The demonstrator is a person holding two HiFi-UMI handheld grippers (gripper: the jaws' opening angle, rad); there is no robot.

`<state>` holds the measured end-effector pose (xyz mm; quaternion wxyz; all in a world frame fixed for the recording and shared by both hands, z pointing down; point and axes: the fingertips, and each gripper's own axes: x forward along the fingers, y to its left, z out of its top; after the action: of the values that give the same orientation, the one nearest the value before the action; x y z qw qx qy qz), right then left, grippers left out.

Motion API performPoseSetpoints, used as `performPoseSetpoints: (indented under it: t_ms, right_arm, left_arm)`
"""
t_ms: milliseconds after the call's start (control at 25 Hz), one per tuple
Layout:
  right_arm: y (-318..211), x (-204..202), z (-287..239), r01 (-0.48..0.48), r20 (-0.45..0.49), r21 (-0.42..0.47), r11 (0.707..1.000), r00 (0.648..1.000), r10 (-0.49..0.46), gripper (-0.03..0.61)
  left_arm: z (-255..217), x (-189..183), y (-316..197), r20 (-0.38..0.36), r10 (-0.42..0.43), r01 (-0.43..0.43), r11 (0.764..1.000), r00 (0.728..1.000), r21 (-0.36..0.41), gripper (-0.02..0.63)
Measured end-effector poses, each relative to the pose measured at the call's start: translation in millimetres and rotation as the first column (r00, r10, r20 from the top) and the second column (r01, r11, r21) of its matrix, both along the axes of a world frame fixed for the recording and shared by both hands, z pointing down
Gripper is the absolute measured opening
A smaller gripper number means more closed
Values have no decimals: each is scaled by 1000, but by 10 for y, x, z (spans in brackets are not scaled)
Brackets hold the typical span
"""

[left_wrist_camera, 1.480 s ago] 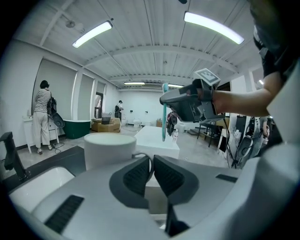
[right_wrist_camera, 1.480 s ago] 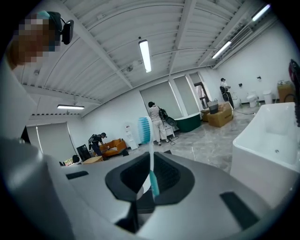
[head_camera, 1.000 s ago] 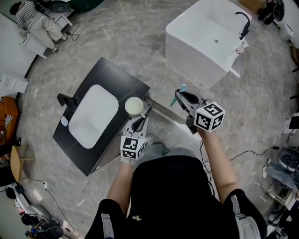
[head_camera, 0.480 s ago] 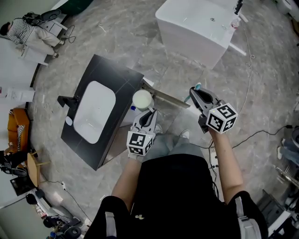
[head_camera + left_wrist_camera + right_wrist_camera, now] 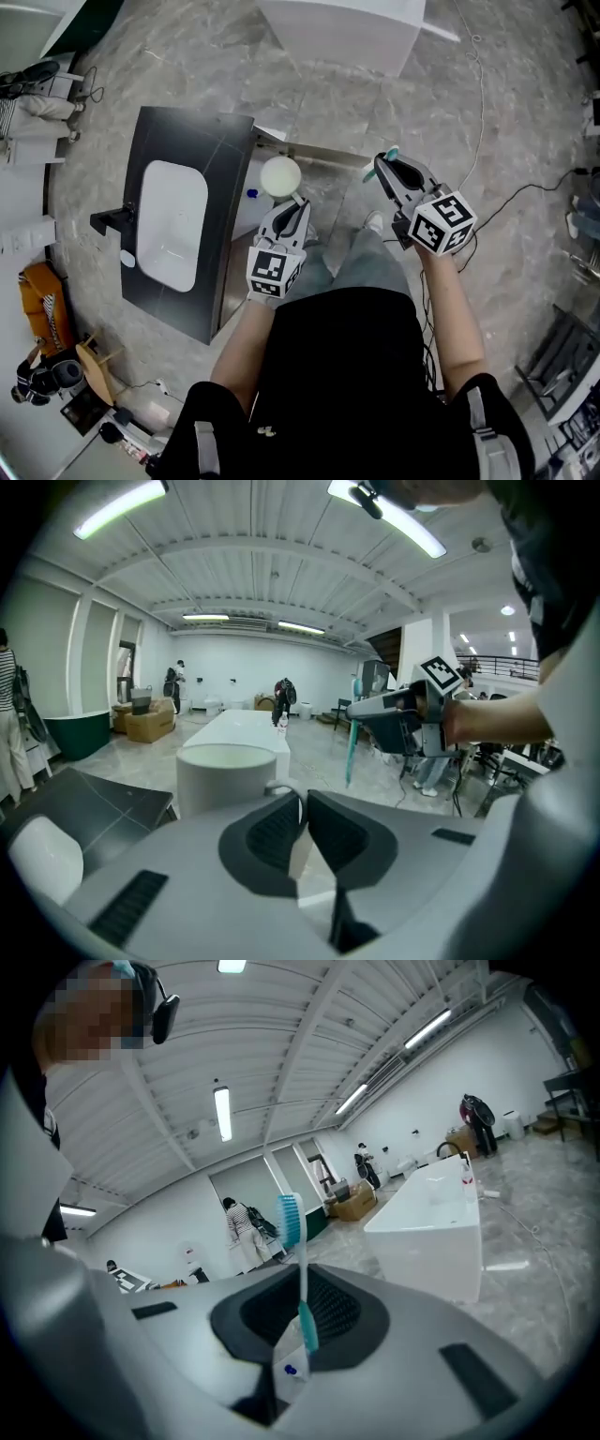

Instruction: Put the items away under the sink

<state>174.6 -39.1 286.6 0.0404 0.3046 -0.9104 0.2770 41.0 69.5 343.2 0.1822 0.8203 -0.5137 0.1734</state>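
Note:
A black vanity (image 5: 234, 150) with a white basin (image 5: 169, 234) stands at the left of the head view. Its cabinet door (image 5: 319, 153) hangs open at the front. My left gripper (image 5: 292, 204) is shut on the handle of a white cup (image 5: 280, 175), held just off the vanity's front edge. In the left gripper view the cup (image 5: 230, 775) stands upright past the jaws of the left gripper (image 5: 302, 803). My right gripper (image 5: 384, 167) is shut on a teal and white toothbrush (image 5: 298, 1269), which points up with its bristles at the top.
A white bathtub (image 5: 347, 28) stands on the marble floor beyond the vanity, also in the right gripper view as the bathtub (image 5: 431, 1222). A black faucet (image 5: 111, 220) sits at the basin's far side. A small blue item (image 5: 251, 194) lies inside the cabinet opening. Cables (image 5: 478, 122) run across the floor at right.
The person has stepped closer to the vanity and the view has swung. Both grippers keep their hold; the cup now hangs by the open cabinet front.

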Motion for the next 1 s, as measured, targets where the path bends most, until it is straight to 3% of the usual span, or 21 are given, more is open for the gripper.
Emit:
performPoseSetpoints:
  t_ms: [400,520,1000]
  right_arm:
    - [339,-37,597,-108,-50,-29,994,993,107,46]
    - [400,-100,767,-122,-61,-37,992,991,120,46]
    - [582,-564,1679,-117,-82,-70,991,990,112,46]
  left_arm:
    - [659,33,285,-37,168,-169,985,985,-24,43]
    - [998,-54,338,-48,171,-174,983,984,-59,43]
    - [2032,-493,224,-27,147,-149,986,989,-81,43]
